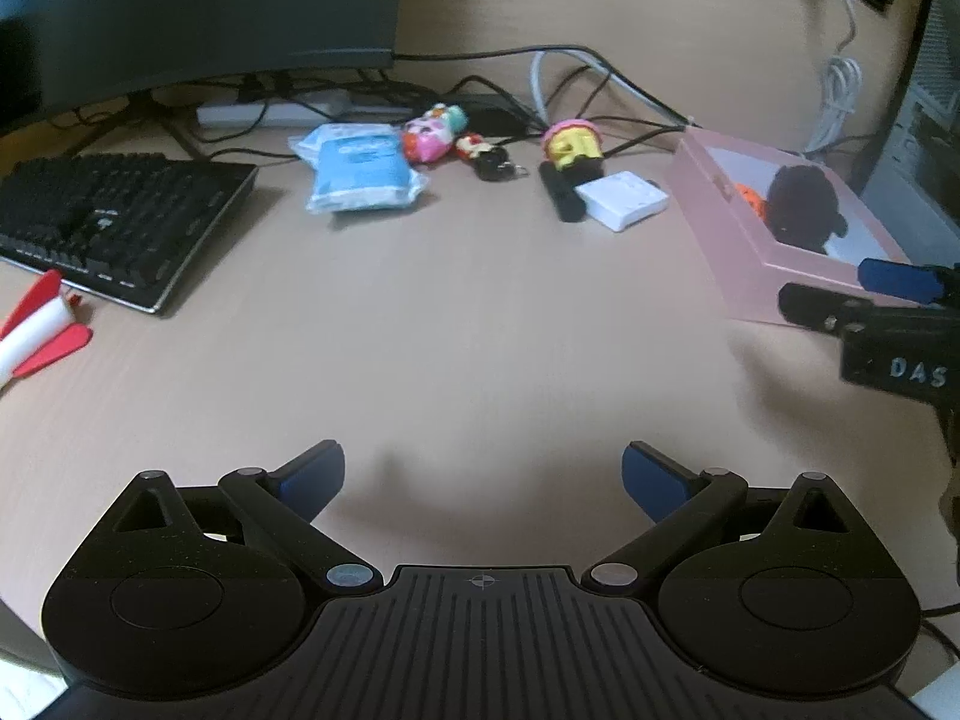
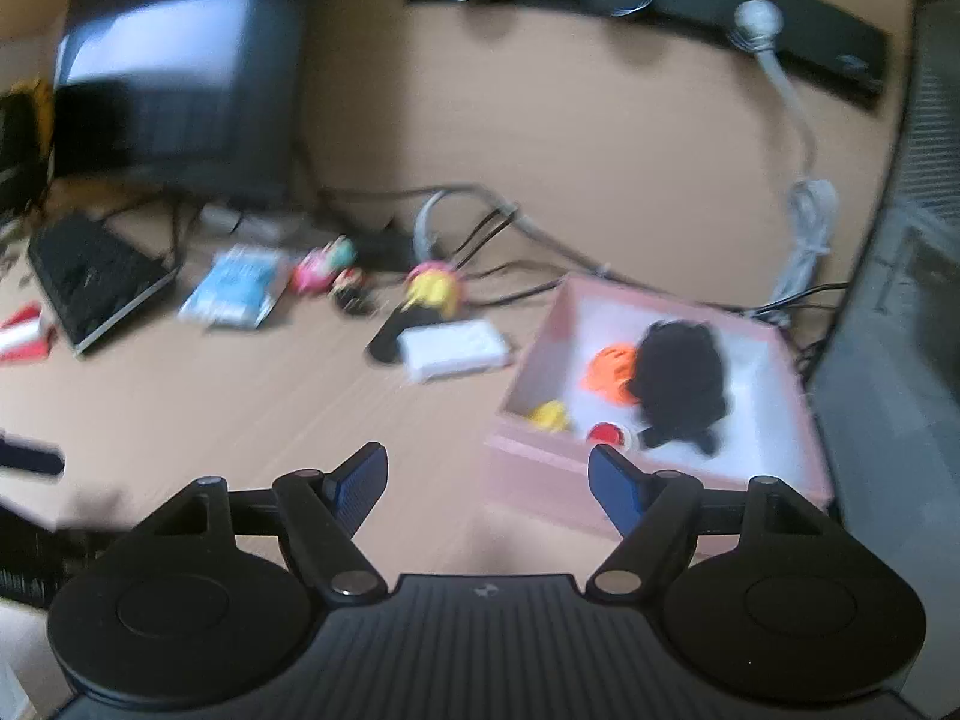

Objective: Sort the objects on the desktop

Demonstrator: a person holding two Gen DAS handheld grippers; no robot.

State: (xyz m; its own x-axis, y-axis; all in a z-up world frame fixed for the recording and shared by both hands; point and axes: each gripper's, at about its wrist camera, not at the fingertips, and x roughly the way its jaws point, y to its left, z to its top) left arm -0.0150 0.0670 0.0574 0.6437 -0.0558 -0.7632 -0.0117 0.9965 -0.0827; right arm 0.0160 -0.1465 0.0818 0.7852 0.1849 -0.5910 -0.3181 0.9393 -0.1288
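Desk layout, wrist views

Keyboard (image 1: 114, 222) at left, monitor (image 1: 198, 12) behind it; packet (image 1: 360, 171) and small toys (image 1: 432, 132) mid-desk; box (image 1: 780, 222) at right holds plush (image 1: 804, 204).

Left gripper (image 1: 483, 477) pointing downward, jaws spread wide, gripping nothing. Right gripper (image 2: 487, 483) tilting downward, jaws apart, empty.

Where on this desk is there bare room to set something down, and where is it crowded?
Bare desk runs from the keyboard across to the pink box. The back is crowded: blue packet, small toys, white box and cables. The pink box already holds a black toy, with some floor free beside it.
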